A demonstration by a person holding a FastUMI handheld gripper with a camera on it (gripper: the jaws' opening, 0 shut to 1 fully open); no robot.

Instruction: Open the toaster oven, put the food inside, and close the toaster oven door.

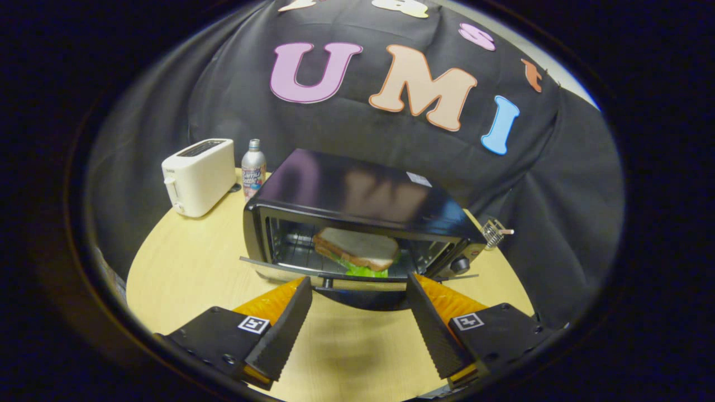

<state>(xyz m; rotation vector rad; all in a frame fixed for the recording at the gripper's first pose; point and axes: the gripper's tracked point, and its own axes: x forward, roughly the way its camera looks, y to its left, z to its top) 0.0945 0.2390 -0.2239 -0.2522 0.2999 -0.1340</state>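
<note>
Toaster oven [357,218] sits mid-tabletop [184,268] with its door [335,276] dropped open and the sandwich [357,250] already inside, so your tongs [357,296], spread and empty, should lift that stiff, hinged door by its front edge.

**Sandwich inside open toaster oven**

Black, glossy toaster oven [357,218] standing upright mid-tabletop toward its far edge, door [357,279] dropped flat toward the near edge. Sandwich [357,251] of sliced bread with green lettuce lying slightly tilted on the rack inside, toward the cavity's right half.
</note>
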